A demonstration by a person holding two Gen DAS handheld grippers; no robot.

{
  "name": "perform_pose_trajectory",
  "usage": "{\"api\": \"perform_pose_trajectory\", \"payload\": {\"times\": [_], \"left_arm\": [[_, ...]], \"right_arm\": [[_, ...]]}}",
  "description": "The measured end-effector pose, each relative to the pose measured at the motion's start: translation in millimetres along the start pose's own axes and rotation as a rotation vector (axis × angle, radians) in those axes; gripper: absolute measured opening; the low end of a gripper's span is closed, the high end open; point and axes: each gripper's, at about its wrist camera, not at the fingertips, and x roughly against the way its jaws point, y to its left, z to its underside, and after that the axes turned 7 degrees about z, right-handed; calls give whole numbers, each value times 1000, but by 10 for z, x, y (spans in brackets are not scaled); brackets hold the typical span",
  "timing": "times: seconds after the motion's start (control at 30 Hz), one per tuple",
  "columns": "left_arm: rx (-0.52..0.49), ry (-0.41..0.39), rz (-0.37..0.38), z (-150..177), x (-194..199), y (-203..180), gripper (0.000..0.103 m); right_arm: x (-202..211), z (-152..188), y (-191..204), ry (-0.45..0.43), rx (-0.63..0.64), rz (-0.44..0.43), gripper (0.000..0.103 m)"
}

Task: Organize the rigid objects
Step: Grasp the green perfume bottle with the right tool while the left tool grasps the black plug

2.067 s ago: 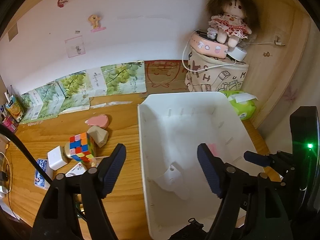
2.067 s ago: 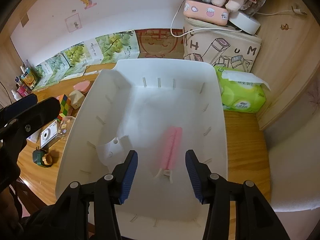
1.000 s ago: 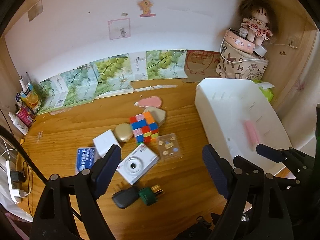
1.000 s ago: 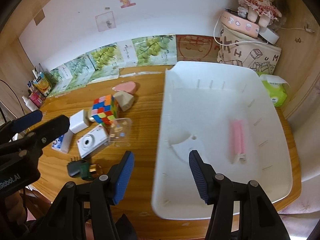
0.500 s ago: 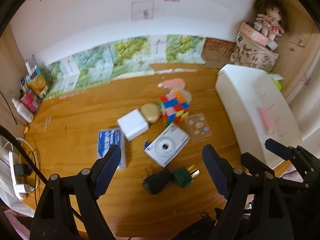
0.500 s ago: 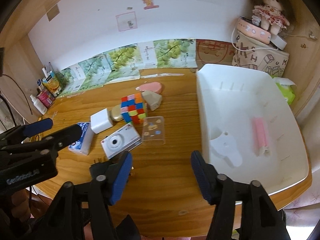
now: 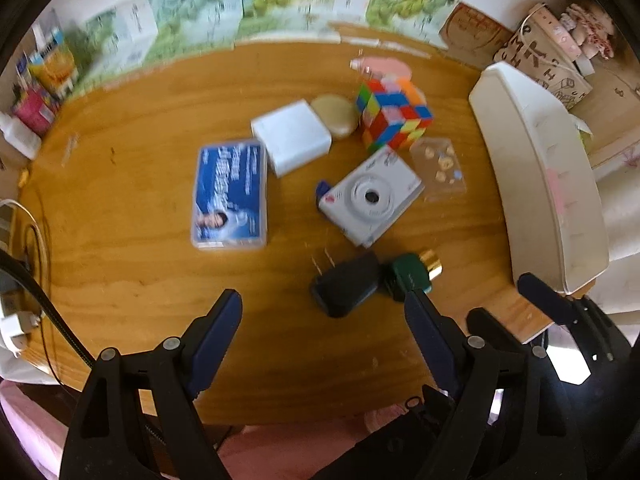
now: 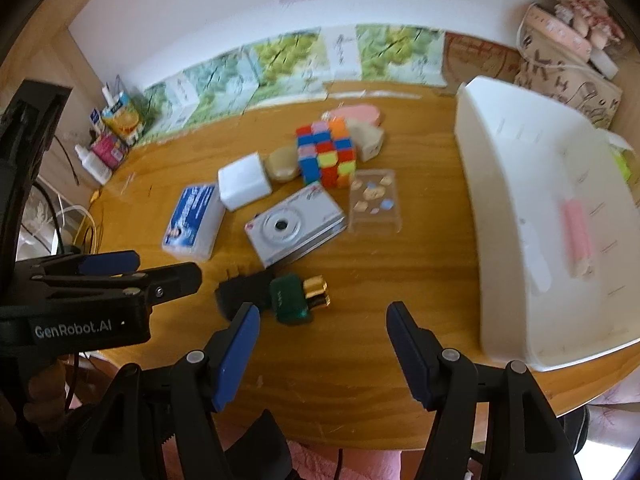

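Note:
Loose items lie grouped on the wooden table (image 7: 140,272): a colour cube (image 7: 394,116), a white camera (image 7: 372,196), a blue-labelled box (image 7: 230,196), a white block (image 7: 292,138), a clear sticker case (image 7: 440,168), a black plug adapter (image 7: 346,284) and a green gold-capped bottle (image 7: 412,270). My left gripper (image 7: 324,304) hangs open above the adapter, pointing steeply down. My right gripper (image 8: 323,312) is open just in front of the green bottle (image 8: 298,296), with nothing between its fingers. The white bin (image 8: 500,200) on the right holds a pink brush (image 8: 576,232).
A tan oval case (image 8: 282,164), a beige block (image 8: 370,140) and a pink oval (image 8: 356,114) sit behind the cube. Cartons and bottles (image 8: 116,132) stand at the back left, cables (image 7: 24,240) hang off the left edge, and a patterned box (image 8: 560,76) stands at the back right.
Both views have swung left from the white bin to the loose items. Both grippers have come lower and closer to the adapter and bottle. The right jaws stand a little wider.

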Motion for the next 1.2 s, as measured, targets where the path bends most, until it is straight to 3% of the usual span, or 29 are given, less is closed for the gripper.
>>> {"api": "perform_pose_trajectory", "payload": {"times": [0.4,0.63,0.9,1.07,1.17,1.2], "left_arm": [[95,242,76,-18,-466,222,86],[159,348,101,-61,-691,317,86],[226,390,118,-154,-824,370,86],[253,406,121,-216,-908,346,86],[264,407,122,-255,-931,318,86],[268,407,123,-263,-933,314,86]], "right_arm": [[-383,47,140,129,30,-48,67],[-598,2,208,169,88,-19,67],[-772,-75,206,164,137,1,66],[-841,-128,184,172,151,-41,57],[-858,-171,173,174,165,-60,44],[-867,-178,168,174,170,-63,44]]}}
